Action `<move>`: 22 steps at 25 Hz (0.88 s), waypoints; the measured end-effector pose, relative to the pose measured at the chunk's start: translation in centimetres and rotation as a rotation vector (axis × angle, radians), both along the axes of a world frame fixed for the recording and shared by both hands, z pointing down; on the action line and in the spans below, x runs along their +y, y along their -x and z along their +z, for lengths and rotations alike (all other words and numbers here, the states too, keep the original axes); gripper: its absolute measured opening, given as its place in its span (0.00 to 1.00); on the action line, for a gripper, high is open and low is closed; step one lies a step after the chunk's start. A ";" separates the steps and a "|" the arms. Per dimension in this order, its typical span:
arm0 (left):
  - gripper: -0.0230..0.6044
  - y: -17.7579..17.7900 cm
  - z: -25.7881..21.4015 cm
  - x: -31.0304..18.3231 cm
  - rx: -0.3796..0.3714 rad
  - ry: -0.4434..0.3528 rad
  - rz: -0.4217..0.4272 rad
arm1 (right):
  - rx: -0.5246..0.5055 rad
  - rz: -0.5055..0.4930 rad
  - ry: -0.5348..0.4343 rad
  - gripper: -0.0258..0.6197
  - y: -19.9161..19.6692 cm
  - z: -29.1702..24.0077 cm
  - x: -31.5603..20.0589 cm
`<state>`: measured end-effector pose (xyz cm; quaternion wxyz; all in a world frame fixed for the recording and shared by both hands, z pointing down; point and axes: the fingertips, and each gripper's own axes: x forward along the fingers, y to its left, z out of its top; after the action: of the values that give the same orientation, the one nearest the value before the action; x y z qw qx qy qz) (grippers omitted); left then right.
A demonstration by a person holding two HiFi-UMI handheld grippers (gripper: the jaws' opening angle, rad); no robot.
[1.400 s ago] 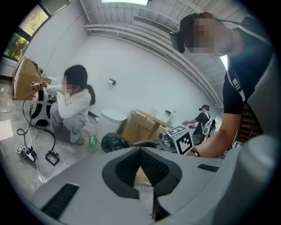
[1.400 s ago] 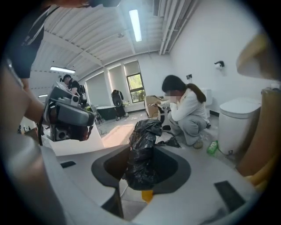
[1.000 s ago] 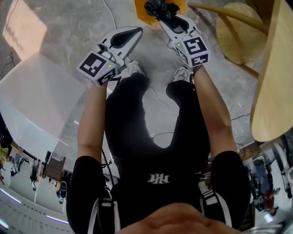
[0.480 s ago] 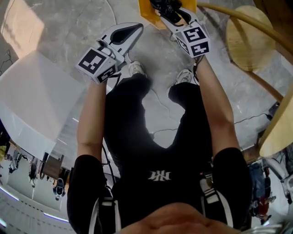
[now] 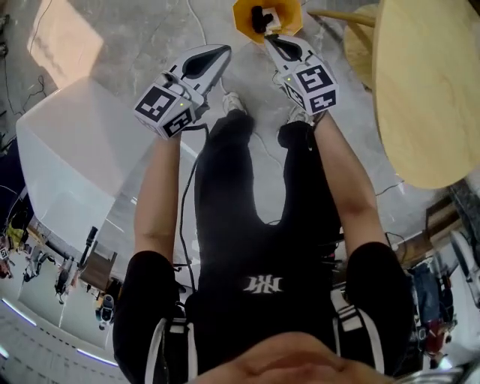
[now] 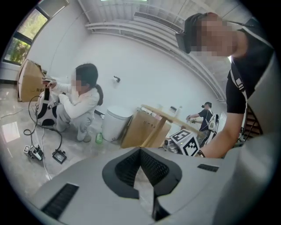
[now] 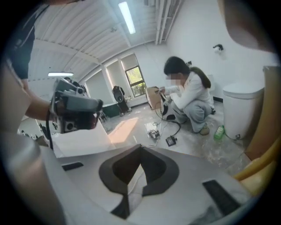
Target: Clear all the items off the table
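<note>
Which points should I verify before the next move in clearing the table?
1. Right tool empty: ok; its jaws have just closed, nothing between them.
2. Left tool empty: ok; shut, nothing held.
3. Black item lies in the yellow container: ok.
4. Round wooden table cleared: cannot tell; only part of it shows.
5. Crouching person away from the tools: ok.

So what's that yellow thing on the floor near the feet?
The yellow bin stands open-topped on the grey floor, just past the person's shoes, cut off by the picture's top edge. It looks plastic. A black item lies inside. The right gripper, shut, is near its rim; contact can't be judged.
</note>
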<state>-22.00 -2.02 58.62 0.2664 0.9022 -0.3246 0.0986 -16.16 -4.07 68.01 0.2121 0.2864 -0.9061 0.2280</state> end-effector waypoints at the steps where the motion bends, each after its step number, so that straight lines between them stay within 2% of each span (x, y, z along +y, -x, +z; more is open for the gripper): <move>1: 0.06 -0.6 -2.6 -0.3 0.007 -0.008 0.007 | -0.027 -0.001 -0.015 0.04 0.1 -3.7 0.5; 3: 0.06 -2.4 -7.8 -0.7 0.024 -0.026 0.034 | -0.070 0.009 -0.054 0.04 -0.9 -11.2 1.6; 6: 0.06 -6.4 -16.6 0.1 0.063 -0.045 0.085 | -0.112 0.063 -0.123 0.05 -5.1 -23.6 3.4; 9: 0.06 -12.0 -24.6 1.3 0.106 -0.093 0.189 | -0.092 0.157 -0.235 0.05 -11.6 -34.3 4.4; 11: 0.06 -16.0 -28.7 1.7 0.125 -0.138 0.264 | -0.051 0.246 -0.316 0.05 -16.9 -39.4 4.6; 14: 0.06 -21.2 -33.5 2.4 0.145 -0.201 0.332 | -0.004 0.403 -0.412 0.05 -25.0 -44.8 5.1; 17: 0.06 -25.9 -36.7 3.4 0.174 -0.221 0.395 | 0.013 0.555 -0.470 0.05 -32.3 -48.1 6.3; 19: 0.06 -28.5 -38.2 4.0 0.188 -0.222 0.427 | 0.005 0.625 -0.486 0.05 -35.6 -49.1 7.6; 22: 0.06 -31.2 -39.4 4.4 0.189 -0.217 0.447 | -0.012 0.648 -0.484 0.05 -38.0 -49.1 9.2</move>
<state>9.19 2.37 19.21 0.1688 0.9800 -0.0996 0.0350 21.81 5.10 18.91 0.0504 0.5974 -0.7977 0.0648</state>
